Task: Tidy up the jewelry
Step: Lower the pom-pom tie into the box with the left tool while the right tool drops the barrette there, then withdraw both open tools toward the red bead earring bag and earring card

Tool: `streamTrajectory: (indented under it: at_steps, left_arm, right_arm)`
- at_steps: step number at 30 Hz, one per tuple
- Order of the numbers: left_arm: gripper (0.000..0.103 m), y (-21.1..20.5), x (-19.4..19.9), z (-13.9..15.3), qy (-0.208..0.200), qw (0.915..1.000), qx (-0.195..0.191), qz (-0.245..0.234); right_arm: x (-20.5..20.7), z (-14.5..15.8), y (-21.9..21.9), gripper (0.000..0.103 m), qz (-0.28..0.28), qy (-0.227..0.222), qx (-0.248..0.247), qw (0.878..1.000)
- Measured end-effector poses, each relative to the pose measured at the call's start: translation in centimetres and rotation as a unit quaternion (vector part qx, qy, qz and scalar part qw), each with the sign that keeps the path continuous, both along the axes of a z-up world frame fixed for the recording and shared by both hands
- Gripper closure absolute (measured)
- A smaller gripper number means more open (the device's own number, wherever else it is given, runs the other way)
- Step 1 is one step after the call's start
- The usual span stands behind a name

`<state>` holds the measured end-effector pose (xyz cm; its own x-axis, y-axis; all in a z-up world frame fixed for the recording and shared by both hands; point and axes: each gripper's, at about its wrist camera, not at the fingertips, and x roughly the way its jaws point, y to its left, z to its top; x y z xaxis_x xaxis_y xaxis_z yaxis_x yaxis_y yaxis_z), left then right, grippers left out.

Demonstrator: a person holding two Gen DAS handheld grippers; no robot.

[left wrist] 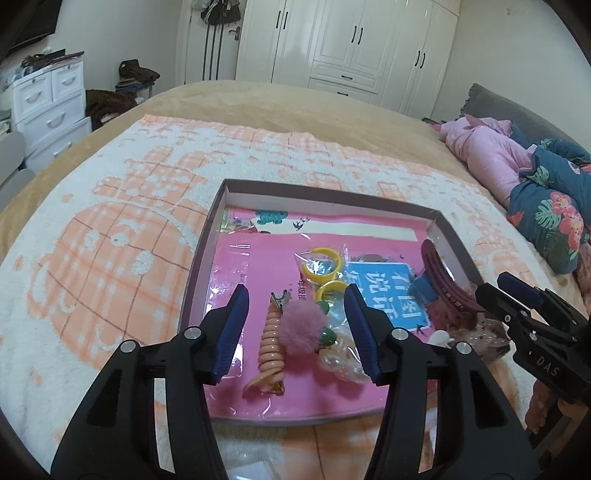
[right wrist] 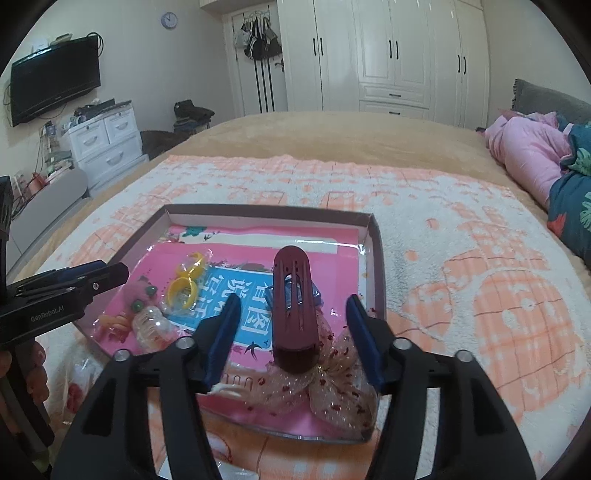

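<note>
With both claws, left and right, gaping and empty over the tray, I lift straight off the maroon clip lying inside, leaving the 2 yellow rings undisturbed.

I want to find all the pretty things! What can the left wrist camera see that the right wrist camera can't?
Only the left wrist view shows the whole peach spiral hair clip and the fluffy pink pompom. Only the right wrist view shows the wall clock, the TV and the sparkly bow clearly. Both show the box, the yellow rings and the dark red claw clip.
</note>
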<state>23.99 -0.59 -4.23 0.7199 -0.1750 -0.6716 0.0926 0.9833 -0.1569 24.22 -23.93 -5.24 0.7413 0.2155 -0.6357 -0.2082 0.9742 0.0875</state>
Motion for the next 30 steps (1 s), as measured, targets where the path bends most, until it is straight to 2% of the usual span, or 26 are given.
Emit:
streamTrajectory:
  at_steps: [4, 5, 11, 30]
  left_arm:
    - [0.050, 0.2, -1.4, 0.7, -0.009, 0.9999, -0.005, 0.002]
    - [0.046, 0.2, -1.7, 0.9, -0.010, 0.9999, -0.007, 0.003]
    - [0.040, 0.8, -3.9, 1.7, -0.018, 0.9998, -0.012, 0.005]
    - [0.039, 3.3, -10.1, 1.6, -0.025, 0.9995, 0.011, 0.013]
  right_arm:
    - [-1.3, 1.0, -0.3, 0.031, -0.006, -0.012, 0.006, 1.000]
    - [-1.6, 1.2, -0.4, 0.029, -0.007, -0.015, 0.008, 1.000]
    - [-3.5, 2.0, -0.4, 0.025, -0.001, -0.023, 0.015, 1.000]
    - [-10.0, 0.8, 1.8, 0.021, 0.040, -0.007, 0.011, 0.999]
